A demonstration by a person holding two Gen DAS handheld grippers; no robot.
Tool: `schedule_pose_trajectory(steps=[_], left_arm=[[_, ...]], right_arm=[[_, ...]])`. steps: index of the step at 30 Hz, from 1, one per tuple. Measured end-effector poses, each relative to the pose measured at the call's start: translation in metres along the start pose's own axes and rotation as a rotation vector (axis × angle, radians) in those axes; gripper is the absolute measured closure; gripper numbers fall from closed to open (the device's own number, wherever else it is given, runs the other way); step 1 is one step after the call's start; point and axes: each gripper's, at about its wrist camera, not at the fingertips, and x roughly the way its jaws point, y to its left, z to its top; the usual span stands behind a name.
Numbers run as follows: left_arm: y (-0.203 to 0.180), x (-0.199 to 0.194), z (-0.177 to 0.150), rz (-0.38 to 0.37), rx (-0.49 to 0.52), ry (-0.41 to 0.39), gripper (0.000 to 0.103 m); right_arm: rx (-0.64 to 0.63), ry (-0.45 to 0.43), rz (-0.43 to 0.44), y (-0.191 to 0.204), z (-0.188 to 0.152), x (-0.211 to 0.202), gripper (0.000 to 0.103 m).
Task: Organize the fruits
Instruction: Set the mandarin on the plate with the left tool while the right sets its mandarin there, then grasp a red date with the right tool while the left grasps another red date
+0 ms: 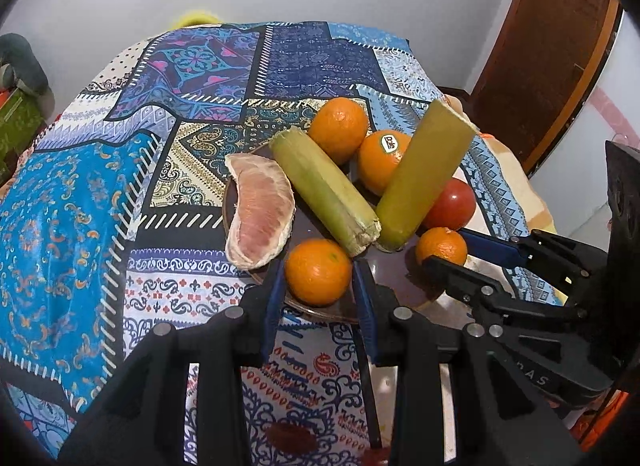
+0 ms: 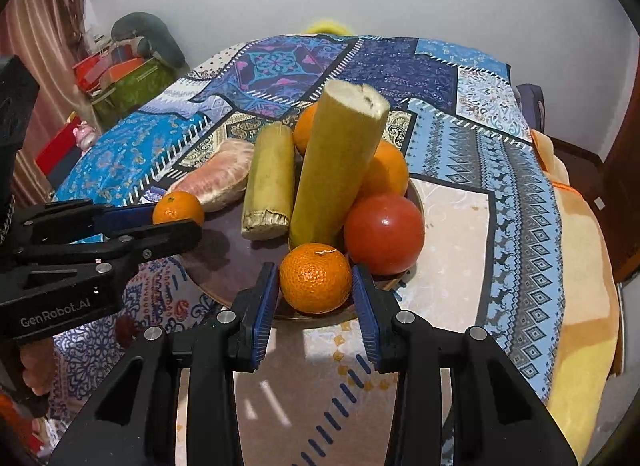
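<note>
A dark round plate (image 1: 394, 270) (image 2: 224, 250) holds a pomelo wedge (image 1: 258, 211) (image 2: 216, 181), two sugarcane pieces (image 1: 324, 191) (image 1: 424, 173), oranges and a red tomato (image 1: 452, 203) (image 2: 384, 231). My left gripper (image 1: 318, 284) has its blue pads on both sides of an orange (image 1: 318, 272) at the plate's near edge; it also shows in the right wrist view (image 2: 178, 207). My right gripper (image 2: 315, 286) closes around a small mandarin (image 2: 315, 278) (image 1: 440, 246) beside the tomato. Both fruits rest on the plate.
The table is covered by a patterned blue patchwork cloth (image 1: 120, 185) (image 2: 500, 169). Two more oranges (image 1: 338, 127) (image 1: 382, 159) sit at the plate's far side. A wooden door (image 1: 552, 65) is at the right. Cluttered boxes (image 2: 120, 81) stand beyond the table's left.
</note>
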Motion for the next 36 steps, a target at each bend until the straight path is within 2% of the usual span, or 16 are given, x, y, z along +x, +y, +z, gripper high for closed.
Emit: schedule_pose_trajectory(steps=[11,13,15,26,36], left_arm=[[0.001,-0.008,-0.002,0.008,-0.012,-0.007,0.064],[0.002,-0.014,-0.003,0.015,-0.014,-0.013,0.064],[0.002,-0.024,-0.004,0.024,-0.014,-0.026,0.064],[0.005,-0.096,-0.019,0.079,-0.018,-0.130,0.053],[0.018,-0.144,-0.051,0.137,-0.025,-0.165,0.042]], right_arm=[[0.001,0.004,0.002,0.000,0.002,0.001,0.068],[-0.001,-0.004,0.002,0.000,0.003,-0.003,0.063],[-0.011,-0.019,-0.005,0.003,0.005,-0.010,0.059],[-0.072,-0.081,-0.011,0.032,0.004,-0.057,0.059],[-0.096,-0.073,0.019,0.061,-0.012,-0.077,0.059]])
